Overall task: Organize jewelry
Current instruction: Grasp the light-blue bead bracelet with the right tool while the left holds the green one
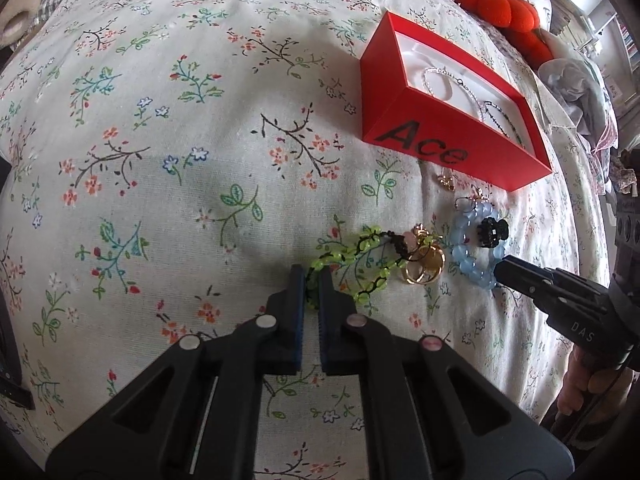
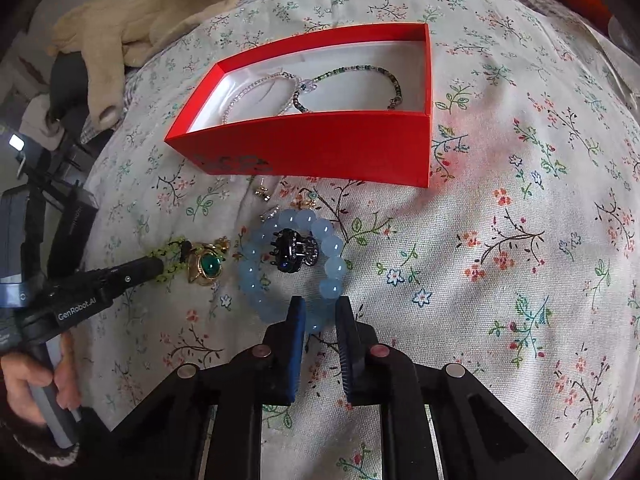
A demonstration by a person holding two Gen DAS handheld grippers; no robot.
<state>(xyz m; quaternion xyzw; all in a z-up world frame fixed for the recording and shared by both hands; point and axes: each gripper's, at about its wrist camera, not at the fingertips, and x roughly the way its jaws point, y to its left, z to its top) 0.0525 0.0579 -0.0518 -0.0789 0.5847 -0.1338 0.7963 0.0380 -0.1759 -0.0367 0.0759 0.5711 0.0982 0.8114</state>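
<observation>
A red box (image 1: 448,152) (image 2: 320,140) lies open on the floral bedspread with two beaded strands (image 2: 344,80) inside. My left gripper (image 1: 313,280) is shut on the near end of a green beaded bracelet (image 1: 360,256), also seen in the right wrist view (image 2: 172,258). My right gripper (image 2: 320,308) has its jaws closed on the near side of a blue beaded bracelet (image 2: 332,248) (image 1: 464,256). A black hair claw (image 2: 294,252) (image 1: 490,232) lies inside the blue ring. A gold ring with a green stone (image 2: 208,266) (image 1: 424,266) lies between the bracelets.
Small gold earrings (image 2: 262,192) (image 1: 446,180) lie in front of the box. A beige garment (image 2: 140,20) lies at the far left, an orange plush (image 1: 508,8) behind the box. Open bedspread (image 2: 520,240) stretches right of the box.
</observation>
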